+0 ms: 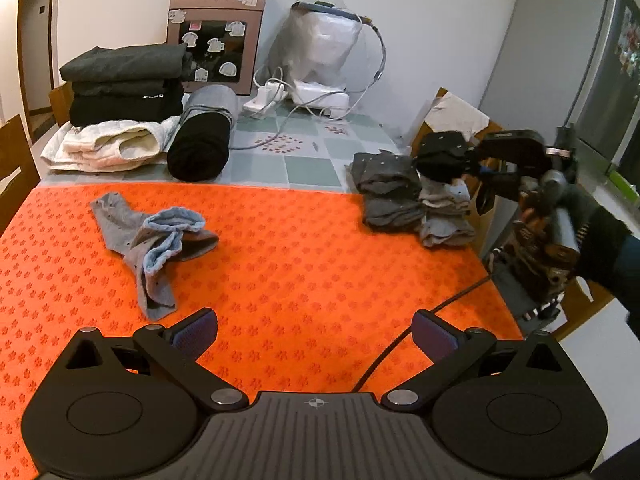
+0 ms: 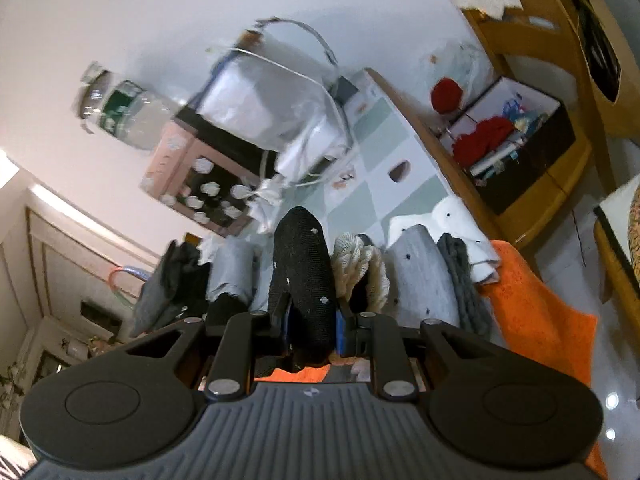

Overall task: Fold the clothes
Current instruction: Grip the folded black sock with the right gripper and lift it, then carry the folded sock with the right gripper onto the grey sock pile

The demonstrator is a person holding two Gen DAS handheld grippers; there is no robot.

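A folded black sock bundle (image 2: 306, 280) with small white dots is clamped between the right claw (image 2: 312, 330) pads, hanging above the stacked folded socks (image 1: 412, 200) at the right middle of the left wrist view; there the bundle shows at (image 1: 440, 156). That stack is grey and pale pieces in two piles side by side, at the far right edge of the orange cloth. A loose grey sock pair (image 1: 160, 248) with light-blue cuffs lies crumpled and unfolded at left centre on the orange-covered desk (image 1: 300, 264).

open orange mat (image 1: 304, 248) centre, loose socks (image 1: 160, 240) left
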